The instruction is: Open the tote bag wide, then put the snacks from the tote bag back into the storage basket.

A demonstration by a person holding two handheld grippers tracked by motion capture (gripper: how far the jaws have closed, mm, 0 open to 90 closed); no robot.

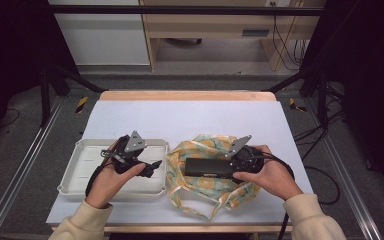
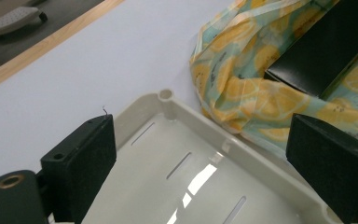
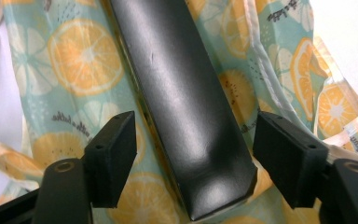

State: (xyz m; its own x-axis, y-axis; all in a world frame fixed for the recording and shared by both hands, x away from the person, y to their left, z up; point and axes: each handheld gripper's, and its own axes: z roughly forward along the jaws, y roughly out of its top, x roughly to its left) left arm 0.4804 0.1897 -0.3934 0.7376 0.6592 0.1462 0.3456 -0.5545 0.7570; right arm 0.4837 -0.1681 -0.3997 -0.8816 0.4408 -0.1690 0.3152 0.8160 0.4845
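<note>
A long black box (image 1: 207, 167) lies on a crumpled cloth (image 1: 200, 192) printed with orange slices, right of centre on the table. My right gripper (image 1: 232, 167) is at the box's right end. In the right gripper view its jaws (image 3: 196, 123) stand open on either side of the box (image 3: 182, 79), with a gap at each pad and the cloth (image 3: 79, 60) underneath. My left gripper (image 1: 152, 167) hovers over the right part of a white tray (image 1: 80, 172). In the left gripper view it is open (image 2: 203, 135) with nothing between its pads, above the tray's corner (image 2: 168, 95); the cloth (image 2: 242, 88) and box (image 2: 326, 46) lie beyond.
The table has a pale blue top (image 1: 180, 117) with a wooden far edge (image 1: 185, 95). The tray has slots in its floor and nothing in it. Black frame posts stand at both sides, and cables run over the floor on the right.
</note>
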